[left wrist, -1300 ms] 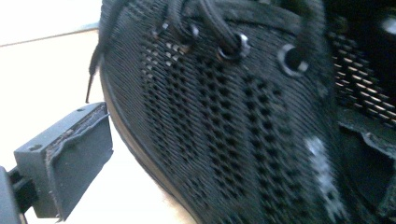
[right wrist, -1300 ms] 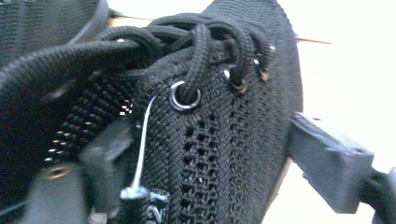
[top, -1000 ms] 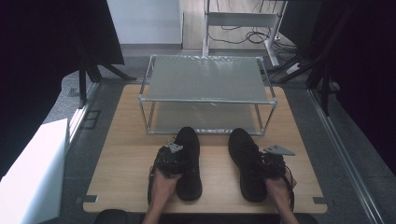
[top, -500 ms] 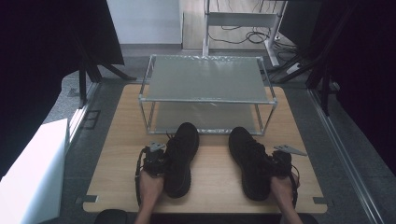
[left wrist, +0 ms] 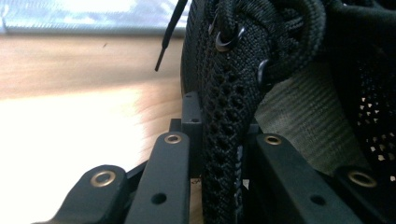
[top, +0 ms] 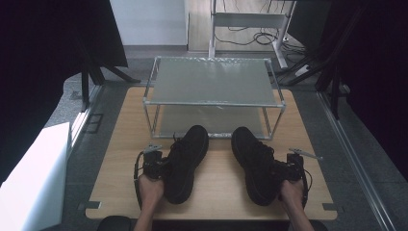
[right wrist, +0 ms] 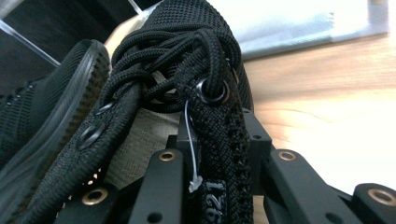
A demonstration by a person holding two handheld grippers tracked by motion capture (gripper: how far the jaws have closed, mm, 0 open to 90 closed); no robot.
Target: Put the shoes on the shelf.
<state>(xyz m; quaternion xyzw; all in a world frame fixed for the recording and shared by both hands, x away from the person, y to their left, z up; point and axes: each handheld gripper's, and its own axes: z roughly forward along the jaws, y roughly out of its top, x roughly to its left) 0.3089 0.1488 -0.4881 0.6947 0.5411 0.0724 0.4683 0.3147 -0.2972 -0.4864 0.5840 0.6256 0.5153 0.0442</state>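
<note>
Two black knit lace-up shoes lie on the wooden table (top: 216, 192), toes toward the rack. The left shoe (top: 185, 161) lies slanted, heel toward the left. My left gripper (top: 159, 166) is at its left side, and its jaws have just been closing. In the left gripper view the left gripper (left wrist: 223, 140) is shut on that shoe's mesh side wall (left wrist: 224, 116). My right gripper (top: 284, 171) is at the right shoe's (top: 252, 163) right side. Its jaws have also just been closing. The right gripper (right wrist: 224, 154) is pinching the eyelet edge of the right shoe (right wrist: 187, 28).
A two-tier metal rack with frosted shelves (top: 211, 79) stands on the table's far half, just beyond the toes. A white box (top: 29, 178) stands off the table at the left. Desk legs and cables are in the background.
My left hand shifted left and the left shoe's heel swung left with it, so the shoe now lies slanted. Both hands sit slightly farther outward; the right shoe stays put.
</note>
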